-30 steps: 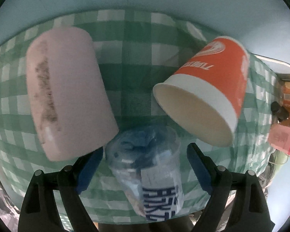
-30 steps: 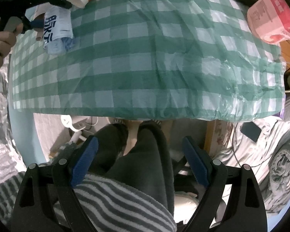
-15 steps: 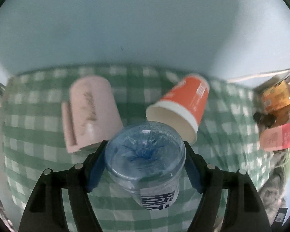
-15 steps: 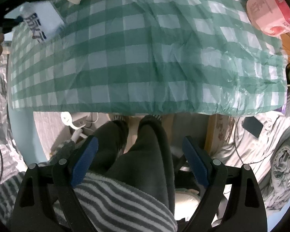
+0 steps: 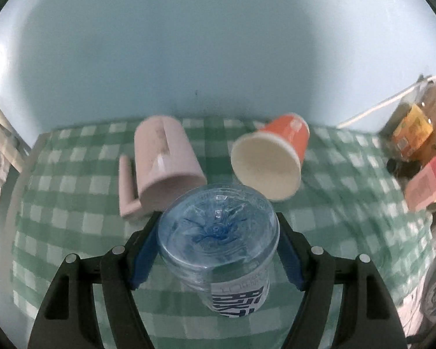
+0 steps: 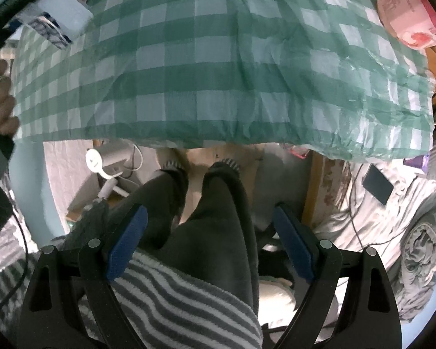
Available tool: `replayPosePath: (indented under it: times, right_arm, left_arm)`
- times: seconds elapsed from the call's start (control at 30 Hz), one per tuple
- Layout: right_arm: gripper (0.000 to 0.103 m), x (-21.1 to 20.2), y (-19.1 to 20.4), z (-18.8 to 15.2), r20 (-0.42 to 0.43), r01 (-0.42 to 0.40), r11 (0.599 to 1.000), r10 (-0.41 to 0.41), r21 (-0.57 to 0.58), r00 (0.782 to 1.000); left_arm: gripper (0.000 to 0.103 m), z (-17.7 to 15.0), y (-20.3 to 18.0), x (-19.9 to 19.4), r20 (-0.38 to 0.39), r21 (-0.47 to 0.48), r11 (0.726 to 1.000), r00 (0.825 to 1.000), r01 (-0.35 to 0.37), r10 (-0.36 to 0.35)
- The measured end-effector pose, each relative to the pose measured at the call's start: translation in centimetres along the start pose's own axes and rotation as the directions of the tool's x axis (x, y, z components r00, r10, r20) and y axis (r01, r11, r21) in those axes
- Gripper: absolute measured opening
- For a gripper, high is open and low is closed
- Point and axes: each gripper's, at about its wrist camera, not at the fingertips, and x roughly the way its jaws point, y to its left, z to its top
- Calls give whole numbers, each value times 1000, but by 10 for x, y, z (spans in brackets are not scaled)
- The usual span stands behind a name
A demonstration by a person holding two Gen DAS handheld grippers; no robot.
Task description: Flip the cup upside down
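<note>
Held item: clear plastic cup (image 5: 218, 232) with a blue-printed label, clamped between the blue pads of the left gripper (image 5: 218, 247); its base faces the left wrist camera, its mouth points away and down.
Change noted: one second ago the cup lay on the cloth between open jaws, seen from close above. It is now gripped, lifted clear of the green checked tablecloth (image 5: 334, 218) and carried higher, with the back wall filling the upper view.
Position: in the air over the table's near-left part, in front of the other two cups, touching neither as far as the view shows.
Left gripper state: narrowed onto the cup wall, both pads in contact.
Right gripper (image 6: 209, 247) state: jaws wide, holding nothing, hanging off the table's front edge above the person's legs.
Bystanders: pink mug (image 5: 162, 165) on its side toward the back edge; orange paper cup (image 5: 273, 160) on its side just right of it, mouth toward the camera.
Assessment: pick-up complete, rotation apparently under way; what remains is setting the cup mouth-down on the cloth.
Risk: thin wall may buckle under the pads; blur suggests fast motion.
</note>
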Motion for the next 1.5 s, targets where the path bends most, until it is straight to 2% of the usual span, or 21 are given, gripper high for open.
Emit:
replayPosePath:
  times: [0.07, 0.2, 0.3, 0.33, 0.43, 0.53, 0.67, 0.87, 0.97, 1.13, 1.3, 1.5]
  right_arm:
    - [88, -3, 1, -1, 11, 5, 1000, -4, -7, 1000]
    - [88, -12, 0, -4, 47, 17, 1000, -17, -4, 999]
    - [88, -32, 6, -3, 148, 29, 999, -26, -20, 989]
    - [88, -40, 10, -2, 183, 37, 999, -31, -33, 983]
    - [88, -54, 23, 2, 243, 65, 995, -45, -73, 969]
    - [88, -59, 33, 5, 265, 87, 990, -55, -109, 963]
    - [88, -61, 40, 7, 283, 88, 987, -48, -131, 958]
    - [88, -72, 44, 9, 331, 76, 988, -27, -136, 943]
    - [88, -78, 47, 11, 355, 77, 988, -23, -137, 934]
    - [88, -93, 55, 15, 395, 95, 984, -28, -150, 918]
    - [88, -122, 69, 17, 469, 125, 978, -33, -166, 883]
    - [88, -163, 83, 18, 543, 100, 982, 4, -163, 840]
  left_arm:
    - [75, -6, -1, -4, 32, 6, 1000, 999, -6, 6]
    - [75, -13, -4, -8, 23, 17, 1000, 1000, -1, 0]
    - [76, -19, -5, -9, -14, 20, 1000, 1000, 3, -3]
    - [79, -21, -6, -9, -28, 25, 1000, 1000, 7, -6]
    - [82, -26, -9, -14, -45, 48, 999, 999, 14, -12]
    - [89, -27, -7, -20, -59, 43, 999, 998, 32, -30]
    - [96, -30, -7, -26, -85, 55, 998, 996, 21, -16]
    - [97, -38, -3, -39, -108, 66, 998, 994, 9, -2]
    - [97, -40, 1, -54, -112, 62, 998, 994, 10, -3]
    - [97, -34, 7, -99, -67, 73, 997, 998, -16, 21]
    - [97, -18, 18, -151, -10, 35, 999, 1000, -23, 23]
    - [97, 0, 25, -209, 65, 26, 998, 996, -56, 54]
